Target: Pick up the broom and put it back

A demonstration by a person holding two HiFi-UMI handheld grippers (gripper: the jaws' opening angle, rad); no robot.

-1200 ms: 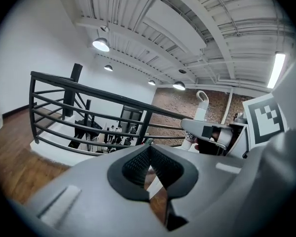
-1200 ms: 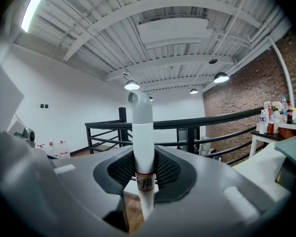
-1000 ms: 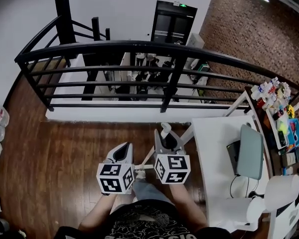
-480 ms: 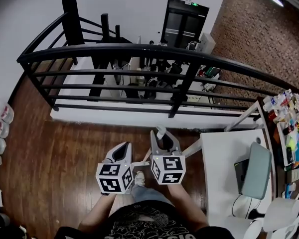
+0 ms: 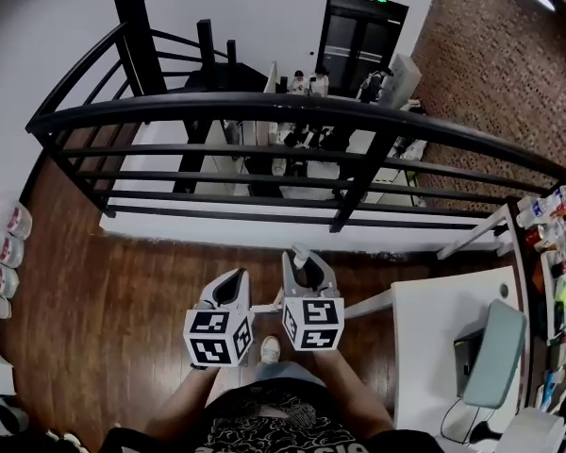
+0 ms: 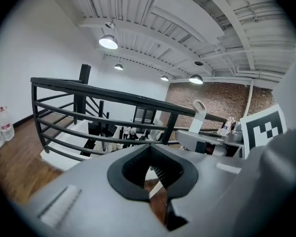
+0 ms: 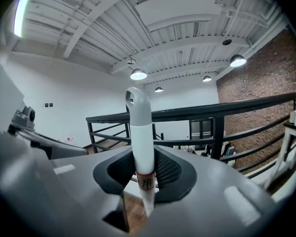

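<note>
The broom's white handle [image 7: 138, 132], with a loop at its tip, stands upright between the dark pads of my right gripper [image 7: 143, 169], which is shut on it. From the head view the handle's tip [image 5: 300, 253] pokes up past the right gripper [image 5: 307, 270], and a short piece of the stick shows lower between the two grippers; the brush end is hidden. My left gripper [image 5: 228, 293] is held beside it on the left, apart from the handle. In the left gripper view its jaws [image 6: 150, 169] are shut on nothing, and the handle's tip [image 6: 197, 116] shows off to the right.
A black metal railing [image 5: 264, 109] runs across just ahead, with a lower floor beyond it. A white table [image 5: 434, 333] and a grey-backed chair [image 5: 498, 347] stand to the right, water bottles [image 5: 2, 248] at the far left. Dark wooden floor [image 5: 123, 291] lies underfoot.
The table, chair and shelf have slid towards the right edge of the head view, and more floor shows at the left. Both grippers keep their pose, the right one still holding the handle.
</note>
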